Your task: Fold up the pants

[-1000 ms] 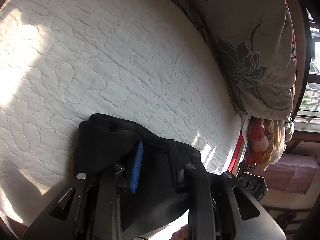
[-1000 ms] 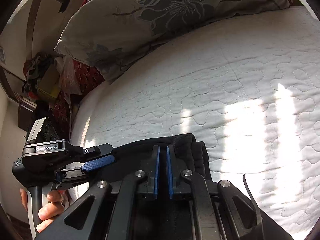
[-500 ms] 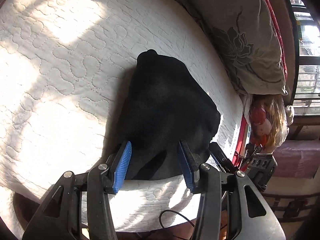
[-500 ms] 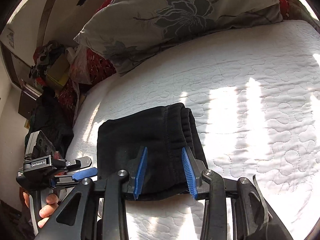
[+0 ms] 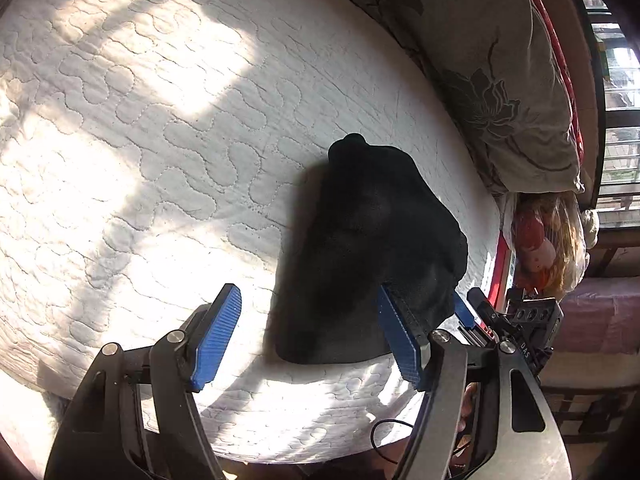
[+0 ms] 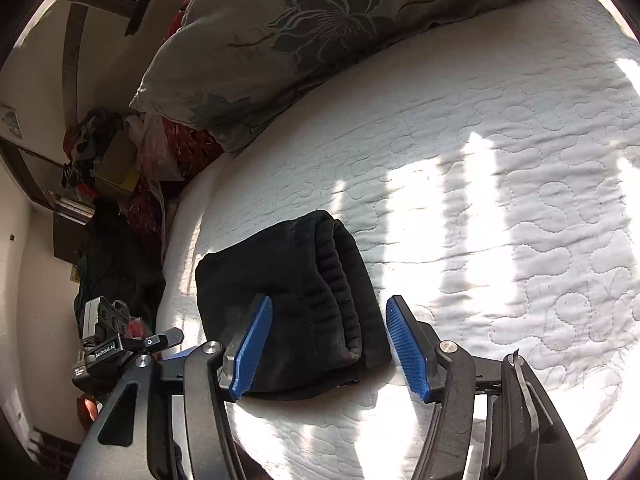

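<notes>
The black pants (image 5: 372, 248) lie folded into a compact bundle on the white quilted mattress (image 5: 160, 140) near its front edge. They also show in the right wrist view (image 6: 296, 300), ribbed waistband on the right side. My left gripper (image 5: 308, 336) is open and empty, pulled back just short of the bundle. My right gripper (image 6: 328, 346) is open and empty, its jaws straddling the bundle's near edge without touching. The other gripper shows at the edge of each view: the right one (image 5: 516, 320) and the left one (image 6: 120, 348).
A large grey floral pillow (image 6: 320, 36) lies along the mattress's far side, also in the left wrist view (image 5: 500, 72). Bags and clutter (image 6: 104, 160) sit beyond the bed's end. A window (image 5: 620, 100) is at the right. A cable (image 5: 384, 436) hangs below the mattress edge.
Both grippers let go of the pants, opened wide and drew back. The folded bundle now rests on the mattress.
</notes>
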`<move>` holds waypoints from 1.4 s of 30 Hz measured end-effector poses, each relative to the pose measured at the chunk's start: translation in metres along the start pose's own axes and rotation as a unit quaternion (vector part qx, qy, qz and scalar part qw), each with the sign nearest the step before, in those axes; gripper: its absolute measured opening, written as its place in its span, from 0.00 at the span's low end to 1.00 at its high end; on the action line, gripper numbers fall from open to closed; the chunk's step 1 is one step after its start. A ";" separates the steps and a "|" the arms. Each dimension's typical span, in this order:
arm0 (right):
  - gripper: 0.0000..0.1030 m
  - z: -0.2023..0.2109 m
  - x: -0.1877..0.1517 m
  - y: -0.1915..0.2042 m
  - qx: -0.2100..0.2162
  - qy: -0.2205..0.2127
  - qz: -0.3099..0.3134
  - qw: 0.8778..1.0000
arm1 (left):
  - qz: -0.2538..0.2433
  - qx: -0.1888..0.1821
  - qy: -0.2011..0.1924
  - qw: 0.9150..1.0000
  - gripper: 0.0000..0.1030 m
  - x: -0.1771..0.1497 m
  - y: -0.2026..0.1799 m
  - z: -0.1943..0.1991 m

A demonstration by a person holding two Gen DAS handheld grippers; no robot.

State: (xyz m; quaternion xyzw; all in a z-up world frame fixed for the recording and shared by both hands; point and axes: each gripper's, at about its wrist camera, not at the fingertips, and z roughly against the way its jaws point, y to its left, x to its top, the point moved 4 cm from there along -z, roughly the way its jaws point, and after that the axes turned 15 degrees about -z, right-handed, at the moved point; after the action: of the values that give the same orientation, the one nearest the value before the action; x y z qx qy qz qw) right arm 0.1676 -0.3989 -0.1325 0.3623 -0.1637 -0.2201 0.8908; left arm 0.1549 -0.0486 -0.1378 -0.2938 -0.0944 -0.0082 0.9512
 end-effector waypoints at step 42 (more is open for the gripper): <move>0.35 -0.038 -0.023 0.058 0.160 0.048 -0.059 0.984 | -0.086 -0.029 -0.037 0.995 0.29 0.058 -0.044 0.025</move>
State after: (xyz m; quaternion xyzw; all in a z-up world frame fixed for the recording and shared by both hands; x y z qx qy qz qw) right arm 0.1814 -0.3284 -0.1198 0.5193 -0.1324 -0.2261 0.8135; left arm 0.2045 -0.0690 -0.0819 -0.3117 -0.1538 -0.0818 0.9341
